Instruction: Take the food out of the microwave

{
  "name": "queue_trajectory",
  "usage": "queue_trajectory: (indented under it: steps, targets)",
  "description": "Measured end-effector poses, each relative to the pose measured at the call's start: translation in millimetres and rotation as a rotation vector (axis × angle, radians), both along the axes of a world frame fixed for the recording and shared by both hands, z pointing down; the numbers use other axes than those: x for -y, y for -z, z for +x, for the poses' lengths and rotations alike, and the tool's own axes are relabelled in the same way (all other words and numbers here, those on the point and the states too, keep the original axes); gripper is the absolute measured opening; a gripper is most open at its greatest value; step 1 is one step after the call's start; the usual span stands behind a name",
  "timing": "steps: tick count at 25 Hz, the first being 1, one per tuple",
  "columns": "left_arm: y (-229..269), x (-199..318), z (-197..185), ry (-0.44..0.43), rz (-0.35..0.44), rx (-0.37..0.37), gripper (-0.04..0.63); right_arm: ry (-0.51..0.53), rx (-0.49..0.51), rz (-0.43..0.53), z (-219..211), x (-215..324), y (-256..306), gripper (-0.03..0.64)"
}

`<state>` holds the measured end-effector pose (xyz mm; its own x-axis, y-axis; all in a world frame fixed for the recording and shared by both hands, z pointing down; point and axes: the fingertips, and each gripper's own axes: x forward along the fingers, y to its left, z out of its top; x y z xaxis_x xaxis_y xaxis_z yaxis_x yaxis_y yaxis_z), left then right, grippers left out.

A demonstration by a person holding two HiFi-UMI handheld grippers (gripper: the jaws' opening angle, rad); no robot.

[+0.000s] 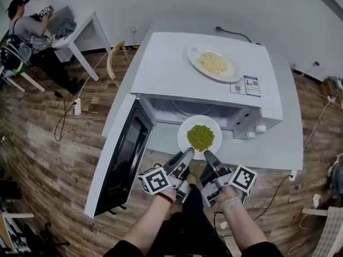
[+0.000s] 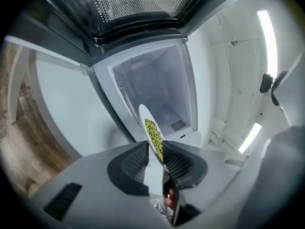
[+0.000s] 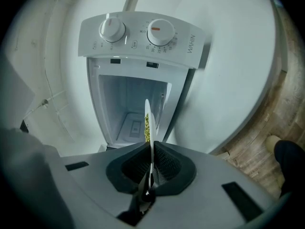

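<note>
Left gripper (image 1: 188, 153) has its jaws apart round the near rim of a white plate (image 1: 185, 130). The rim runs between the pads (image 2: 177, 165) with a gap on one side, so it is not clamped. Right gripper (image 1: 208, 155), just beside it, is closed on the same rim, its pads (image 3: 164, 168) tight on both faces.

Straight ahead of both sets of jaws, the plate lies flat and level, face up, with a heap of green peas (image 1: 200, 137) in its middle. Being round, it has no long side. Each gripper view shows it edge-on.

Its far half reaches into the open mouth of the microwave (image 1: 161, 68), and its near half is out over the white table (image 1: 278, 143).

Left of the left gripper, the door (image 1: 126, 154) hangs wide open, clear of the plate. Beyond the right gripper, two knobs (image 3: 113, 29) sit beside the cavity.

Farther ahead, a second plate (image 1: 195, 55) of noodles (image 1: 213, 62) rests on the microwave's top. Far off to the left, a person (image 1: 29, 31) sits at another table on the wooden floor (image 1: 53, 143).
</note>
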<state>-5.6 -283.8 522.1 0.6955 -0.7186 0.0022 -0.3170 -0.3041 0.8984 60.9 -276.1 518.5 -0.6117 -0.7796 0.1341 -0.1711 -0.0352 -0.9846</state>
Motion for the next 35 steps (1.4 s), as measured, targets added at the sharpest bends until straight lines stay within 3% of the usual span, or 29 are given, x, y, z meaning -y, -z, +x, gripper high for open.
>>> queue_trajectory:
  steps: [5, 12, 21, 35]
  targets:
    - [-1.7, -20.3, 1.7, 0.009, -0.009, 0.069, 0.083, -0.007, -0.063, 0.035, -0.4, -18.7, 0.1, 0.04]
    - [1.0, -51.3, -4.8, 0.015, -0.008, 0.165, 0.08, -0.025, -0.076, 0.025, -4.9, -50.2, -4.0, 0.039]
    - [4.0, -107.2, -12.0, 0.005, -0.024, 0.205, 0.08, -0.061, -0.022, -0.015, -11.7, -107.7, -5.6, 0.04]
    - [4.7, -177.9, -28.2, 0.015, -0.026, 0.209, 0.08, -0.045, -0.024, -0.02, -26.7, -177.8, -7.5, 0.04]
